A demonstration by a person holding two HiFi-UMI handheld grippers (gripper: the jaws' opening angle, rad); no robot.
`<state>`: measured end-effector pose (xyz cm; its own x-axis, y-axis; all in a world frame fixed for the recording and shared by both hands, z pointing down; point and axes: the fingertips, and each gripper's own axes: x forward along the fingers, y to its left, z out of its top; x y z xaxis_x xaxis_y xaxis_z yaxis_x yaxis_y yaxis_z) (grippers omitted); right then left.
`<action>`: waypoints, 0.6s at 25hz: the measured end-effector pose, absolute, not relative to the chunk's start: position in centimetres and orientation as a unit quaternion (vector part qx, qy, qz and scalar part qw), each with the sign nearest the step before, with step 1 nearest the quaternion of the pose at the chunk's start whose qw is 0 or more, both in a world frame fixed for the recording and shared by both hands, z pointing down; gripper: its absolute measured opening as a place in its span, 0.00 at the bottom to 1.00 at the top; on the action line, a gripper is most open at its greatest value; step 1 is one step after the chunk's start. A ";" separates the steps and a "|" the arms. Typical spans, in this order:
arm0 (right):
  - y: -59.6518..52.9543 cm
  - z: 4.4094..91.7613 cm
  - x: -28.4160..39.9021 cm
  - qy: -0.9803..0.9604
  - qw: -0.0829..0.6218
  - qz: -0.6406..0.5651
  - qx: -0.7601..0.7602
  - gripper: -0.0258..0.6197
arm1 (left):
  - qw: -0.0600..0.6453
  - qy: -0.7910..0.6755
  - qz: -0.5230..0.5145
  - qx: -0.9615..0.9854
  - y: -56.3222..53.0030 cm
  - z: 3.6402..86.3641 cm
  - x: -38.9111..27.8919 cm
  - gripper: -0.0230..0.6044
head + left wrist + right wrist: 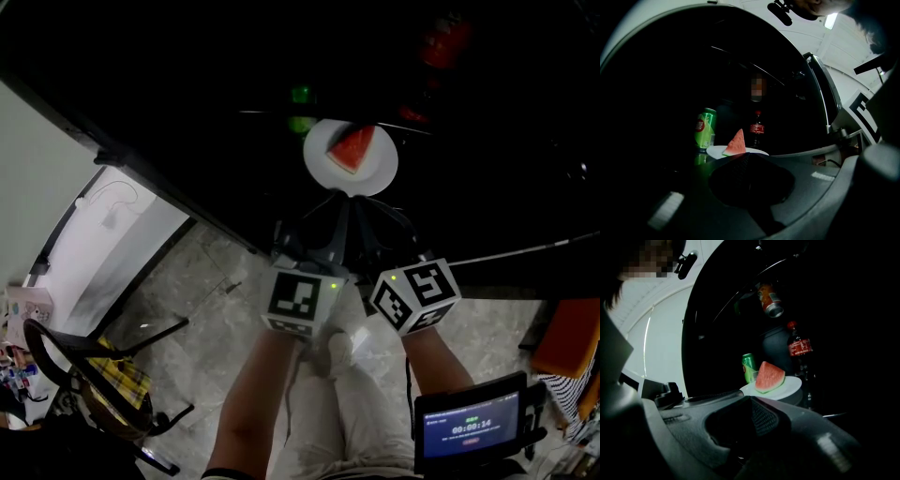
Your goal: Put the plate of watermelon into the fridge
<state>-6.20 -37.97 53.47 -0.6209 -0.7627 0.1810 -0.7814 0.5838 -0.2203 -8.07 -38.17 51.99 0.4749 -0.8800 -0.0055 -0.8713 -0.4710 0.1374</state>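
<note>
Now red watermelon [353,148] on white plate [377,174]

Fridge interior [187,66] nearly black, no lamp on inside; only the plate [375,173] & watermelon wedge [353,148] catch room light. Floor [216,281] evenly lit, soft shadows. Ceiling lamp [830,20] glares top right in left gripper view. Both gripper views: heavy fisheye bend at edges, near jaws dim & blurry.

I saw a green can [705,130] and a cola bottle [756,130] upright, near each other; lit screen [471,424] low right; plaid cloth [122,380] on a chair [94,349].
</note>
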 end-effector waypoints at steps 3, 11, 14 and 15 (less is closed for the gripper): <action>-37.6 54.4 -6.2 -0.890 0.041 0.140 0.432 0.04 | 0.052 -0.518 -0.025 0.854 -38.0 52.8 -8.0 0.04; -33.9 52.5 -6.4 -0.892 0.049 0.134 0.429 0.04 | 0.108 -0.498 -0.034 0.860 -34.2 51.3 -8.9 0.04; -32.3 49.8 -6.5 -0.894 0.054 0.127 0.426 0.04 | 0.107 -0.492 -0.037 0.863 -32.6 48.1 -9.2 0.04; -31.7 48.8 -6.6 -0.895 0.054 0.124 0.425 0.04 | 0.109 -0.491 -0.040 0.864 -31.8 47.0 -9.4 0.04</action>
<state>-6.58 -31.69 48.76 -0.6329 -0.7473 0.2025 -0.7742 0.6081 -0.1756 -9.36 -31.83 47.02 0.5155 -0.8561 0.0373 -0.8386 -0.4950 0.2273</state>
